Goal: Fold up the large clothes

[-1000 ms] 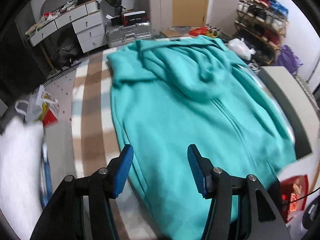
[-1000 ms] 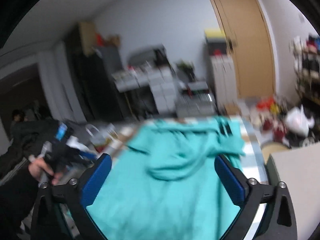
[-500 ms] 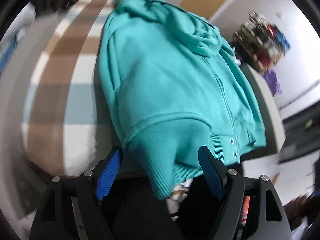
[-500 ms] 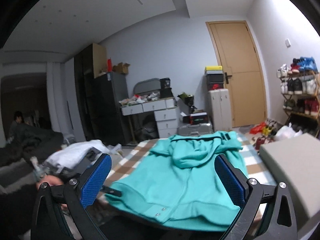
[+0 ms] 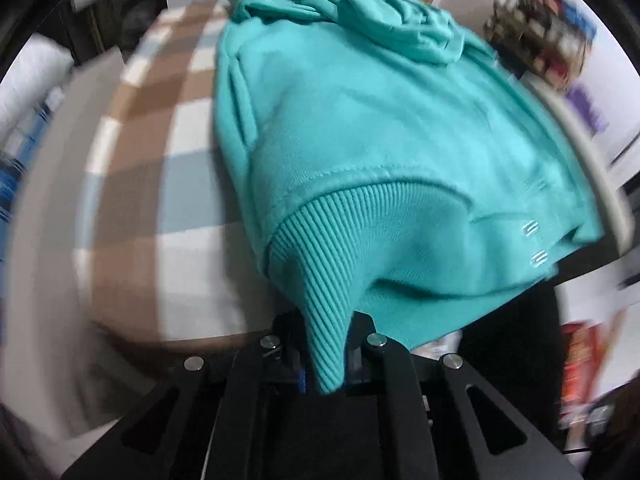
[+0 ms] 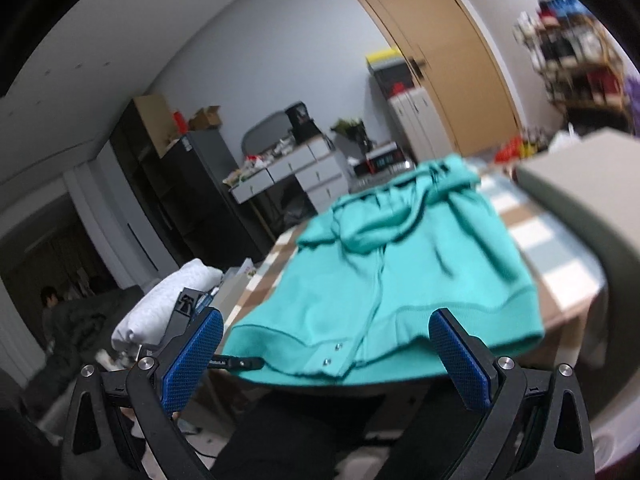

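We see the teal fleece zip hoodie (image 5: 360, 128) lying flat on the brown, white and blue checked cover (image 5: 160, 128), its ribbed hem (image 5: 320, 280) overhanging the near edge. The left gripper (image 5: 326, 364) has just closed; its fingers now pinch the ribbed hem corner. The right gripper (image 6: 326, 358) hangs before the hem's other side, blue padded fingers (image 6: 192, 356) spread wide, gripping nothing.

A checked blanket (image 5: 160, 128) is lying spread over the counter, a wooden door (image 6: 436, 52) is standing shut, and grey drawers (image 6: 304, 170) are carrying clutter.
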### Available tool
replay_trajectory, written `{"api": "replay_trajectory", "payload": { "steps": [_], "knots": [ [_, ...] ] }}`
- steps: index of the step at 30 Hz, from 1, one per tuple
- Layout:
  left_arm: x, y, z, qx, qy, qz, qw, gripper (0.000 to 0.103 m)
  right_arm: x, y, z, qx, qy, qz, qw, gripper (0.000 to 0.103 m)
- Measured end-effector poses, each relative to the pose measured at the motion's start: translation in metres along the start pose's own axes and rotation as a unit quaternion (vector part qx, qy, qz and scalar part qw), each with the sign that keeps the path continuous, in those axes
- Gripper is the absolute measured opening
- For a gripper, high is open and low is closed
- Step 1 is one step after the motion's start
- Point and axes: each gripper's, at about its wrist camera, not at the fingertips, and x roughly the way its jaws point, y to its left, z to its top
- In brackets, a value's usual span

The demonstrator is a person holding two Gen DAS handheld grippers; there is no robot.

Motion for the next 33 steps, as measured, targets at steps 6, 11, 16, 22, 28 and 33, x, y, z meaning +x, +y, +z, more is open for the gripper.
{"api": "replay_trajectory", "payload": {
  "steps": [6, 11, 16, 22, 28, 33],
  "knots": [
    [-0.003, 0.013, -0.005, -0.019, -0.023, -0.020, 0.9994, 0.011, 0.052, 0.002, -0.012, -0.002, 0.087, 0.045, 0.995, 0.103],
    [0.000, 0.010, -0.005, -0.017, -0.029, -0.018, 0.9993, 0.011, 0.116, -0.009, -0.019, 0.051, 0.180, 0.077, 0.979, 0.103],
    [0.001, 0.010, -0.007, -0.018, -0.031, -0.016, 0.9992, 0.011, 0.146, -0.019, -0.031, 0.097, 0.225, 0.063, 0.967, 0.097],
    [0.001, 0.007, -0.009, -0.010, -0.034, -0.006, 0.9994, 0.011, 0.147, -0.011, -0.032, 0.098, 0.236, 0.054, 0.965, 0.062],
    [0.000, 0.010, -0.009, -0.012, -0.033, -0.019, 0.9992, 0.011, 0.146, -0.002, -0.035, 0.069, 0.222, 0.053, 0.971, 0.019],
    [-0.001, 0.012, -0.009, -0.009, -0.033, -0.018, 0.9993, 0.013, 0.120, -0.003, -0.011, 0.056, 0.149, 0.058, 0.985, 0.010]
  ]
}}
